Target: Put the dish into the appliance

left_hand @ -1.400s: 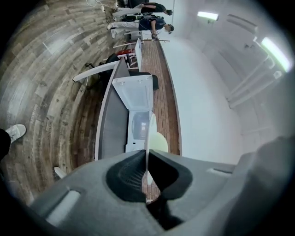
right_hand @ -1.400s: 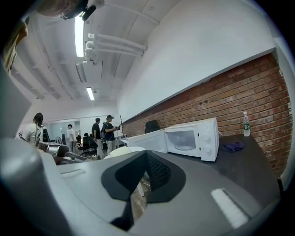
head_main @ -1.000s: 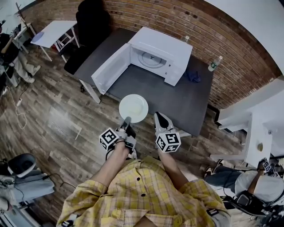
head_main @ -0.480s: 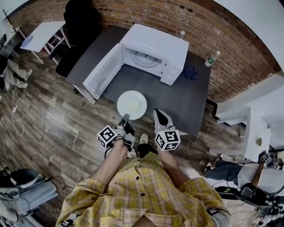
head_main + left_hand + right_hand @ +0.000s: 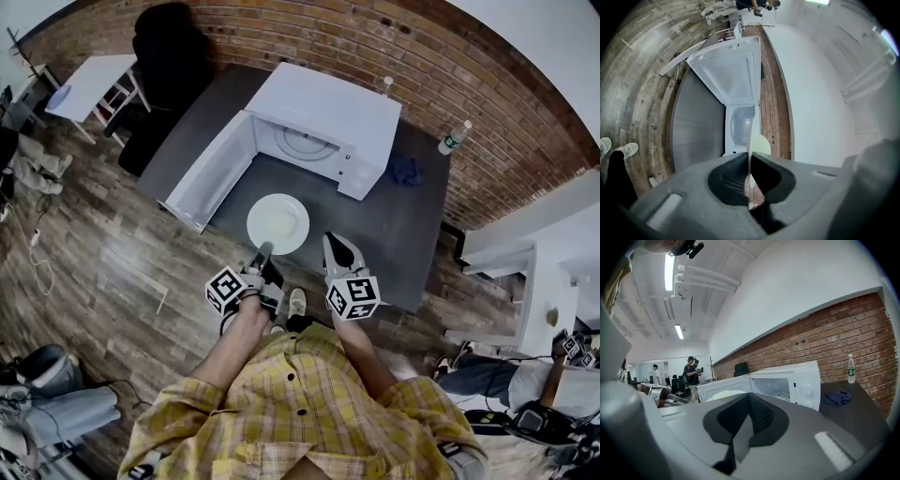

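Dark table (image 5: 394, 223) along a brick wall; on it a white microwave (image 5: 323, 112) with its door (image 5: 211, 169) swung wide to the left and the glass turntable (image 5: 305, 143) showing inside. The white plate (image 5: 277, 223) is in the air over the near part of the table, in front of the opening and not yet inside. It sits roughly level, held by its near rim only. The left gripper (image 5: 263, 253) is clamped on that rim. The right gripper (image 5: 339, 251) hangs just beside the plate with its jaws pressed together on nothing. Step in hand, as I judge it, is carrying the plate forward into the cavity. To do it well:
- Keep the plate flat, because a one-edge pinch lets the far side tip or sag.
- Aim for the middle of the opening, clear of the door on the left and the control side on the right.
- Lower the plate onto the turntable before easing the jaws off.
- Keep the right gripper out of the doorway.

On views, only the head view gives the layout: the gap from plate to opening, and a bottle (image 5: 453, 138) and blue cloth (image 5: 405, 171) off to the microwave's right. Only the left gripper view shows the pinch itself — the plate edge-on, a thin white line between the pads, the cavity straight ahead. Only the right gripper view shows that gripper's pads meeting with nothing between them, and people (image 5: 692, 372) standing far across the room.
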Demonstrator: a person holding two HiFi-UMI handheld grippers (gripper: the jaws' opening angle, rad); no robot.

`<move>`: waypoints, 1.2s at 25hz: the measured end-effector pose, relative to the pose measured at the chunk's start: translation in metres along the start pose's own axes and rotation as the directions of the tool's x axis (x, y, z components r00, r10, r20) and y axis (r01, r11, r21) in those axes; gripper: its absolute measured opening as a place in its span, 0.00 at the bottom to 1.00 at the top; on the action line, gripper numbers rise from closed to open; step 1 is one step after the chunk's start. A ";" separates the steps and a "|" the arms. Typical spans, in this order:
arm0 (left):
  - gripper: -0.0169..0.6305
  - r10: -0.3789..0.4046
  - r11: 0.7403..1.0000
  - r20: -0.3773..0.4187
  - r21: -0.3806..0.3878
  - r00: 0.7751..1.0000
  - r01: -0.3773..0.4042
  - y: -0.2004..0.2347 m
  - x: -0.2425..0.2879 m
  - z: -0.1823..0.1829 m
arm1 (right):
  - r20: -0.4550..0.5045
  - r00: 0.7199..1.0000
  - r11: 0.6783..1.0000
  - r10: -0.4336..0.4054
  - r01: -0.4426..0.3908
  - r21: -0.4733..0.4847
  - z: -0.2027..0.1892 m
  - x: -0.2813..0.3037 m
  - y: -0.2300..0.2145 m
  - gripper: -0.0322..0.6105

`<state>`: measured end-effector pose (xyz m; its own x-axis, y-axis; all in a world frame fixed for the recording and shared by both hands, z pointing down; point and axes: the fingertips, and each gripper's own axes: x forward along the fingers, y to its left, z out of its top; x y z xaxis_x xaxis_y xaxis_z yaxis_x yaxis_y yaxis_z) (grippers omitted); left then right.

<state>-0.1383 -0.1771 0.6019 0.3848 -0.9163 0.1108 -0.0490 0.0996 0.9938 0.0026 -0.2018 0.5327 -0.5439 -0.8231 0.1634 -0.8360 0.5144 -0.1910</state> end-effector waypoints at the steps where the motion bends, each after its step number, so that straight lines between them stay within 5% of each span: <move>1: 0.04 0.001 1.000 0.003 -0.003 1.000 -0.001 0.001 0.005 0.001 | -0.001 1.000 1.000 0.005 -0.005 0.001 -0.001 0.004 -0.003 0.06; 20: 0.04 0.020 1.000 0.000 -0.023 1.000 -0.020 0.016 0.107 0.019 | -0.034 0.997 0.997 0.073 -0.072 0.023 -0.007 0.072 -0.046 0.06; 30: 0.04 0.055 0.998 0.006 0.030 0.998 -0.055 0.041 0.160 0.038 | -0.046 0.994 0.995 0.095 -0.095 0.006 -0.010 0.098 -0.059 0.06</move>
<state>-0.1137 -0.3347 0.6597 0.3762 -0.9117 0.1651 -0.0978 0.1381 0.9856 -0.0023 -0.3099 0.5696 -0.6239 -0.7583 0.1890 -0.7799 0.5890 -0.2118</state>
